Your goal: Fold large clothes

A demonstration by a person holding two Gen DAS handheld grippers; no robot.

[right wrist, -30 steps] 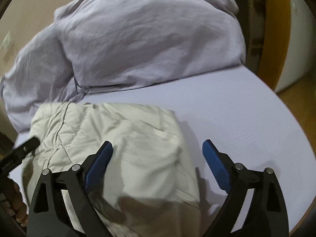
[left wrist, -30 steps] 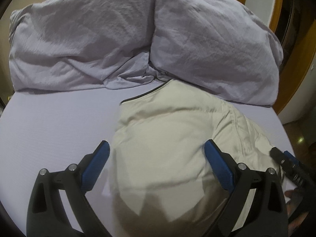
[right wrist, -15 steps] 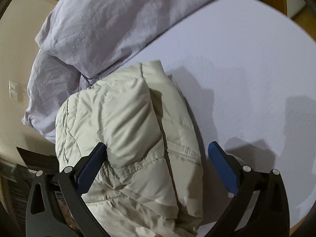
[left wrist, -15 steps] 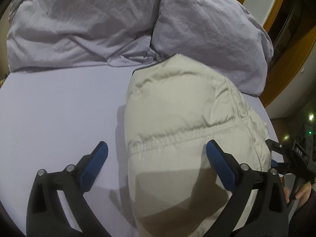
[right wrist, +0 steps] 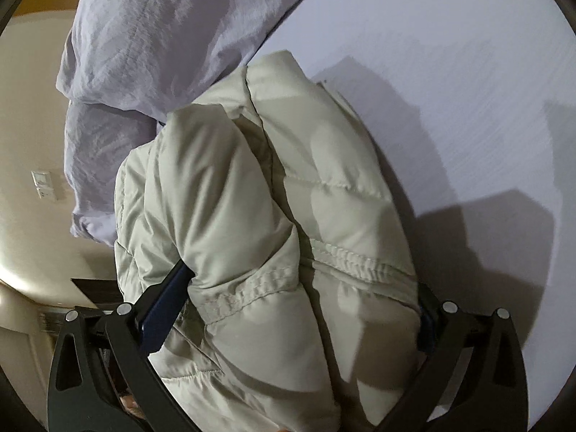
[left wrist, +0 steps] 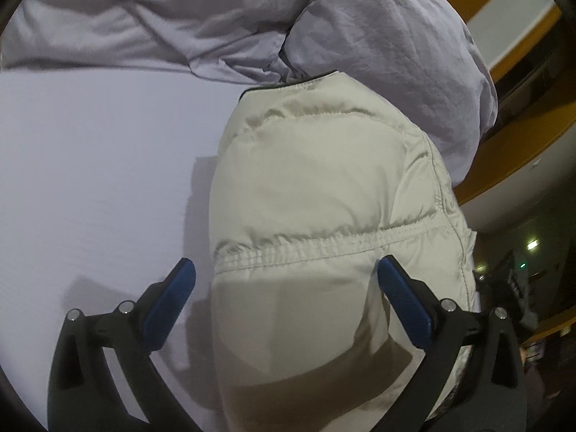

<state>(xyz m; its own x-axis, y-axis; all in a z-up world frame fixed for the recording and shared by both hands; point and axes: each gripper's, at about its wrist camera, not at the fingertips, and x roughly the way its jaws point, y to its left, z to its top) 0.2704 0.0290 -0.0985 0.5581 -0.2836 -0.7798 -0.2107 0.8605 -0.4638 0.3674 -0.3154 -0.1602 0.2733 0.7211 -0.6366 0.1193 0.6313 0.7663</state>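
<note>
two wide-open grippers over a bundled puffer jacket

both tools are down at one cream quilted jacket [left wrist: 316, 194], which lies folded into a thick bundle on the lilac bed sheet [left wrist: 90, 180], its far end touching the crumpled lilac duvet [left wrist: 180, 10]. the left gripper [left wrist: 286, 298] has its blue pads spread wide; one pad hangs over bare sheet just beside the jacket's edge, the other over the jacket's upper face, and neither seems to press on the fabric. the right gripper [right wrist: 302, 320] stands at its widest too, but here the bundle fills the gap: the stitched, elasticated hem bulges between the fingers and against the left pad [right wrist: 162, 309], while the other pad is mostly hidden behind the padding. that looks like straddling, not a firm pinch.

judging by the layers stacked on one another, the folding looks far along, and the step in hand is probably pressing or squaring the bundle, or taking hold of it for one more fold. the next move calls for care with springy filling: it will likely puff back and slide, so a grip needs to catch all layers at the hem, not only the top one, and both sides should move together or the stack could slump open.

beyond the bed, the sheet is smooth, with hard shadows of the tools on it. in the right wrist view there is a beige wall with a pale switch plate [right wrist: 43, 183]; in the left wrist view, orange-brown wood trim [left wrist: 518, 144] and a dim area with small lights.
</note>
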